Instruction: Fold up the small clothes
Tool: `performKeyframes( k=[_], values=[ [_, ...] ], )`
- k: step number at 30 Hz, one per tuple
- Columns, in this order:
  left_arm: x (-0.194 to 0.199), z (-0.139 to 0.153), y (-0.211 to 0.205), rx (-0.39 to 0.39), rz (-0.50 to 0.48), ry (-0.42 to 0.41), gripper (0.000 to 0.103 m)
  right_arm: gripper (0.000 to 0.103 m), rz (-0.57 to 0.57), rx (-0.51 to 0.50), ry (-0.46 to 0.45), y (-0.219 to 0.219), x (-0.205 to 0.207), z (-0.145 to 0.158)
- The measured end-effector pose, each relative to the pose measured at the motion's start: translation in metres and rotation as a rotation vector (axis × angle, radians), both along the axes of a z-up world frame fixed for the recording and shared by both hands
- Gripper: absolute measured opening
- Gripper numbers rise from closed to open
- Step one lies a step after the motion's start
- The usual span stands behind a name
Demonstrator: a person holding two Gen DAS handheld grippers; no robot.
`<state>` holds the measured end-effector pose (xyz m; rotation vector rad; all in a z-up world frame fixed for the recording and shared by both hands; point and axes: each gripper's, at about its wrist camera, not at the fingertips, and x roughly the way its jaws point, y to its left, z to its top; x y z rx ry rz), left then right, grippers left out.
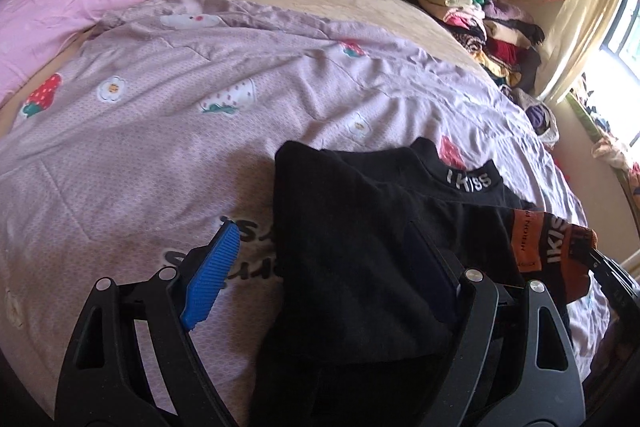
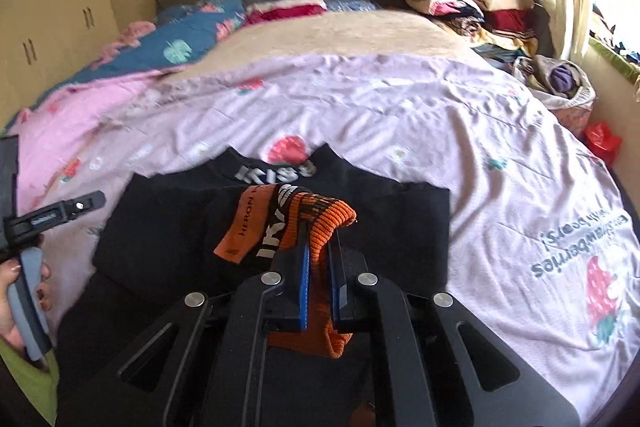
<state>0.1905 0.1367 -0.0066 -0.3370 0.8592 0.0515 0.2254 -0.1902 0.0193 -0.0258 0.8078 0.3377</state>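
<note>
Right claw (image 2: 320, 259) pinches orange cuff (image 2: 324, 215); collar (image 1: 470, 181) reads "IKISS".

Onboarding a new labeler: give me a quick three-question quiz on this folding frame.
1. True or false: the right tool is shut on the orange cuff.
2. What word is printed on the black sweater's collar?
3. The left tool is: A) open, B) shut on a sock, C) out of view.

Key: 1 true; 2 IKISS; 3 A.
</note>
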Motion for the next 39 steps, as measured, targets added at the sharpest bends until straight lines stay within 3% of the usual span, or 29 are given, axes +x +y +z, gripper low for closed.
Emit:
performKeyframes(
  k=[4,9,11,13,16,21,24,31,36,39],
  values=[
    [0.004,-0.013,-0.006,0.018,0.0,0.041,0.076,0.009,-0.045,-0.017,0.049,-0.002,0.001,-0.019],
    [-0.001,-0.001,-0.019,0.044,-0.035,-0.005,0.074,0.027,-0.104,-0.037,0.054,-0.009,-0.002,-0.024],
    [0.0,0.001,-0.026,0.032,-0.066,-0.009,0.055,0.028,-0.11,-0.012,0.053,-0.011,-0.005,-0.022],
    [0.001,0.001,-0.034,-0.003,-0.106,-0.003,0.048,0.028,-0.086,-0.001,0.059,-0.006,-0.007,-0.022],
    [0.003,-0.006,-0.052,-0.021,-0.189,0.025,0.023,0.028,-0.046,0.019,0.088,0.005,-0.009,-0.024],
    [0.006,-0.034,-0.061,-0.026,-0.234,0.14,0.022,0.034,0.042,0.039,0.119,0.031,-0.014,-0.027],
    [0.002,-0.036,-0.052,-0.059,-0.232,0.133,0.023,0.049,0.079,0.055,0.13,0.04,-0.016,-0.03],
    [-0.003,-0.035,-0.049,-0.062,-0.236,0.128,0.023,0.049,0.014,-0.053,0.21,0.034,-0.003,-0.069],
    [0.0,-0.032,-0.054,-0.045,-0.236,0.126,0.027,0.051,-0.001,-0.023,0.196,0.029,-0.013,-0.059],
    [-0.003,-0.03,-0.056,-0.036,-0.242,0.121,0.036,0.061,-0.011,-0.006,0.186,0.023,-0.02,-0.051]
  ],
)
